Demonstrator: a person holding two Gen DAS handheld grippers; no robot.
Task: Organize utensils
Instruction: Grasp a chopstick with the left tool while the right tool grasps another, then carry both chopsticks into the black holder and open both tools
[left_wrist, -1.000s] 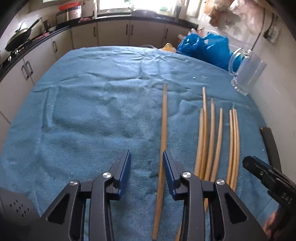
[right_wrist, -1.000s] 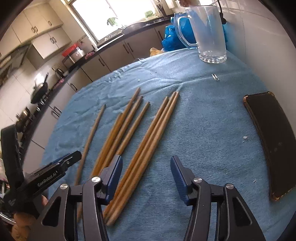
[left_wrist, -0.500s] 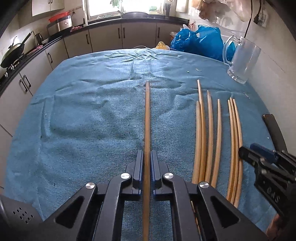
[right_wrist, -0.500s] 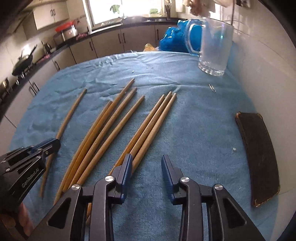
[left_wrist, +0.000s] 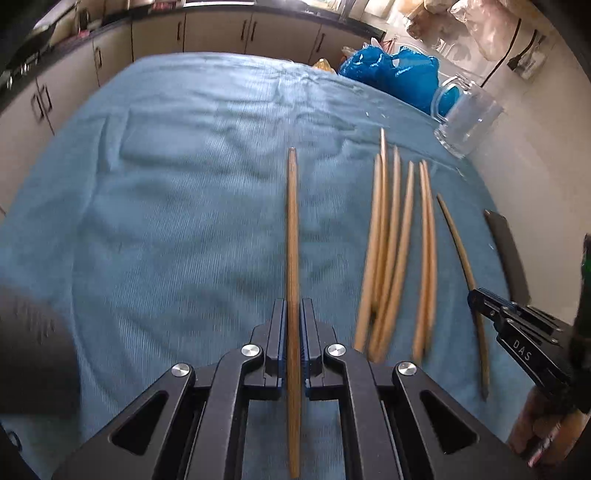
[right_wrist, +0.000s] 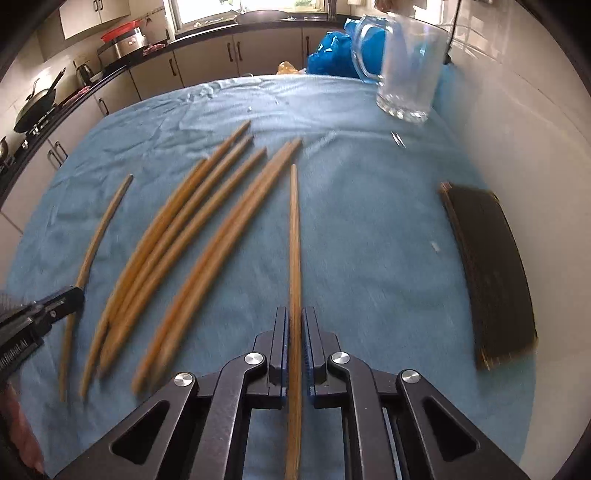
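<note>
- Two chopsticks are gripped at once: in the bottom centre of the left wrist view, the left gripper (left_wrist: 293, 332) sits clamped tight on a single chopstick (left_wrist: 292, 236), which runs straight up the frame between the blue pads.
- Same story on the other side: the right gripper (right_wrist: 294, 343) has just been closing and now pinches its own chopstick (right_wrist: 294, 236), which runs up the middle of the right wrist view.
- Mid-frame, the loose chopsticks (right_wrist: 192, 236) fan out on the blue towel (right_wrist: 369, 221), left of the right-hand claw; two tight bundles, tips pointing to the upper right.
- At the right edge lies a dark flat case (right_wrist: 491, 266), well apart from the sticks.
- Far off, upper right, stands the glass mug (right_wrist: 406, 70), the likely home for these utensils.
- The risk, as I judge it: each stick is held near one end, so it could pivot in the pads on a quick swing, miss the mug's rim or knock the mug over.
- With both sticks heading for one mouth, they could clash.
</note>
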